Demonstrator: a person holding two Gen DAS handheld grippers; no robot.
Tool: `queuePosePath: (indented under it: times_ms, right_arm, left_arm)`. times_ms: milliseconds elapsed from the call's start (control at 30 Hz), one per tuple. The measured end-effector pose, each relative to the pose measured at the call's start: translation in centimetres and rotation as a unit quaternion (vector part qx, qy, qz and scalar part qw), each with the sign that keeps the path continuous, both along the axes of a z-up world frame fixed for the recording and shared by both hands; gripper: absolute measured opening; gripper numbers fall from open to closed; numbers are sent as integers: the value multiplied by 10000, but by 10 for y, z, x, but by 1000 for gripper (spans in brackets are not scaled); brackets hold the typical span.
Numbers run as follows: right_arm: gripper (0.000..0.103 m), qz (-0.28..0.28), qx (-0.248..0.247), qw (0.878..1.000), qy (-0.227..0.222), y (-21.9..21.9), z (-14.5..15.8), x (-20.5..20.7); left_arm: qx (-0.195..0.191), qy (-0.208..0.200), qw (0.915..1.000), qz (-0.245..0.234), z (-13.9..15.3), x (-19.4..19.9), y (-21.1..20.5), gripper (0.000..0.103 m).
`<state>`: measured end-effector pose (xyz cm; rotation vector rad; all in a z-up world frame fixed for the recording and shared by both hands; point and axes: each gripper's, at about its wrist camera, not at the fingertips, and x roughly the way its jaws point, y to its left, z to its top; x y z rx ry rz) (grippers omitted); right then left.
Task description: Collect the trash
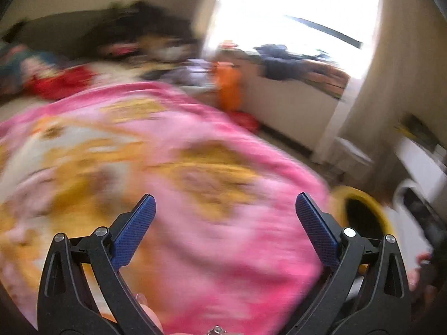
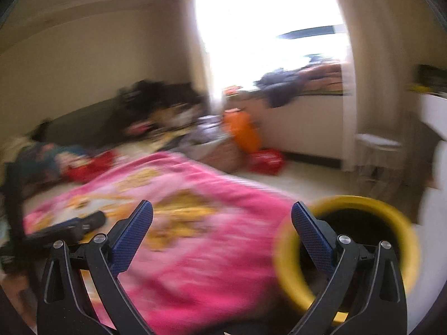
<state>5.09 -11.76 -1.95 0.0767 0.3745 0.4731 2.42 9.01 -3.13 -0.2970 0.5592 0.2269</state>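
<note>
- My left gripper point(image 1: 225, 203) is spread wide and holds nothing. Its two blue pads are flat and finely ribbed, on black plastic arms. It hangs above the pink blanket point(image 1: 195, 223), which I take as my landmark.
- My right gripper point(image 2: 222, 210) is also spread and empty. It sits over the near corner of the pink blanket, with its right finger in front of the yellow bin point(image 2: 402, 240).
- I judge that both stand open because nothing is picked up yet; I think I am between grasps, or looking for trash.
- The pink blanket looks soft and fleecy, with orange and white patches. It covers the bed like a low rounded hill. The pictures are very blurred, so I cannot read its pattern.
- The yellow bin stands just beside the blanket's near right edge, on the floor. It is round, with a thick smooth rim and a dark inside. I believe it is placed close to the bed so the trash goes in easily.
- I cannot point to any clear piece of trash. A dark long thing point(image 2: 83, 223) lies on the blanket's left part, but it may be my other gripper; I cannot tell.
- Beyond the blanket's far edge lie a red cloth point(image 2: 92, 167) and a dark heap point(image 2: 156, 103), both blurred.
- Farther behind, an orange object point(image 2: 241, 131) stands under the bright window point(image 2: 265, 28).
</note>
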Motion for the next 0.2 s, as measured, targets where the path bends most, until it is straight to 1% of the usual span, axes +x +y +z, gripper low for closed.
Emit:
queuePosePath:
  times_ms: [33,67,100,133,167,200]
  right_arm:
    - [97,294,-47,9995,96,25,1,4]
    - [97,717,-121,9971,243,59,0,8]
    - [97,1137,-192,9925,404,93,-2,12]
    - [97,1442,-310,9875,559,123,-6,13]
    - [97,1768,-512,9803,713,163,-13,13]
    - [97,2114,-704,9711,852,200,-20,12]
  left_arm:
    - [67,111,9988,466,-5,-8,29,92]
    - [171,265,9952,929,-10,-17,57,92]
    - [226,393,9909,1269,-15,-25,79,92]
    - [285,568,9832,1712,-24,-37,108,92]
    - [315,712,9762,2026,-30,-45,129,92]
    - [279,954,9645,2449,-41,-57,156,92]
